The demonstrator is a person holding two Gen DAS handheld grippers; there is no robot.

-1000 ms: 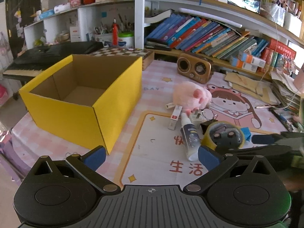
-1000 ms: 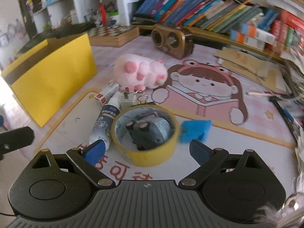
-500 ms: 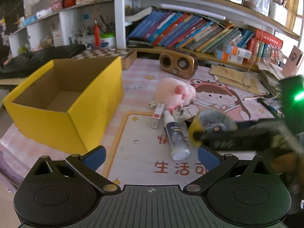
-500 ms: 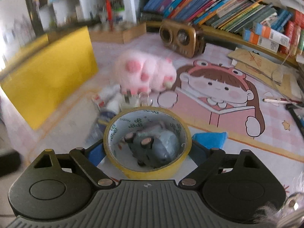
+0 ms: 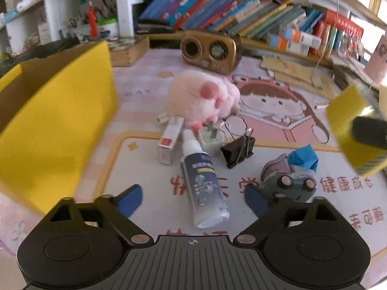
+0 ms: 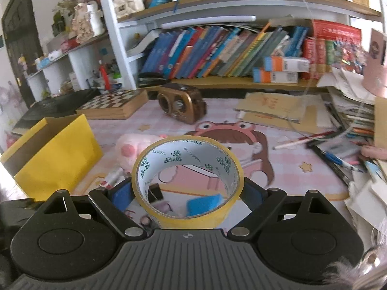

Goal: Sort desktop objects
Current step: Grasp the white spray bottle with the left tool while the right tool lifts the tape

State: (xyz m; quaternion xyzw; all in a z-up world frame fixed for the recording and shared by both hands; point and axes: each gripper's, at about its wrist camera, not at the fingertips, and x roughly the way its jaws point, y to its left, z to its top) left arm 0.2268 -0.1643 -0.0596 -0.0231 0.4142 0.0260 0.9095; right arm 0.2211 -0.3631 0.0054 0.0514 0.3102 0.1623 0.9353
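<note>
One tape roll (image 6: 187, 183) is clamped in the right gripper (image 6: 187, 193); several things (bottle (image 5: 204, 181), toy car (image 5: 289, 183)) wait between the left gripper's (image 5: 193, 198) open, just-narrowing jaws.

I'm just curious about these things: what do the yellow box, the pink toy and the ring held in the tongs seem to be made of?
Yellow box: cardboard, probably; matt yellow outside, plain brown inside.
Pink toy: soft plush, with a fuzzy outline.
Ring: adhesive tape, seemingly; glossy yellow outside, white printed core, likely paper.
</note>
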